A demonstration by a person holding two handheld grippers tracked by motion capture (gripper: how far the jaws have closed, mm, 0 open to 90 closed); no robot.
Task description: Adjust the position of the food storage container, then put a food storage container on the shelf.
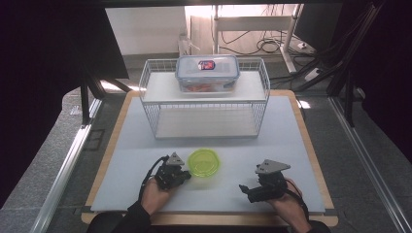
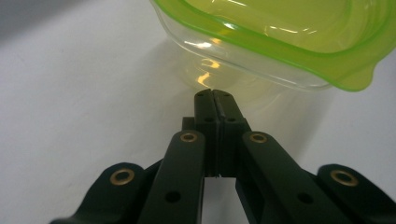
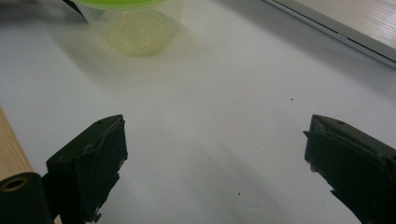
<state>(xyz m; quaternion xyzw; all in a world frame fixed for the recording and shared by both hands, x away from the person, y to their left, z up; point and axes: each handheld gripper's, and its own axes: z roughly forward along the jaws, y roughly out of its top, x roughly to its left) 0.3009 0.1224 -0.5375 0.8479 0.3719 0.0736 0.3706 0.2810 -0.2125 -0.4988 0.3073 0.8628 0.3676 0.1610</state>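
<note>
The green-rimmed plastic bowl (image 1: 204, 162) is sitting upright on the tabletop (image 1: 291, 145), near the middle of its near edge, a little left of centre and in front of the wire shelf rack (image 1: 204, 99). The left hand-held gripper (image 1: 187, 175) is lying just beside the bowl on its left, jaws pressed fully together with nothing between them, the tips (image 2: 215, 95) nosing up against the bowl's clear lower wall. The right hand-held gripper (image 1: 244, 190) is resting well apart toward the near right corner, its jaws standing wide and holding nothing.

The bowl looks thin, translucent and empty, so I'd judge it is very light and likely to skate across the smooth surface if nudged. Its walls seem springy rather than brittle, and glossy enough to slip. The thick green rim (image 2: 280, 51) is looking like the sensible place to pinch, one jaw inside and one outside.

On the rack's upper shelf a lidded storage box (image 1: 207, 73) is sitting untouched.
</note>
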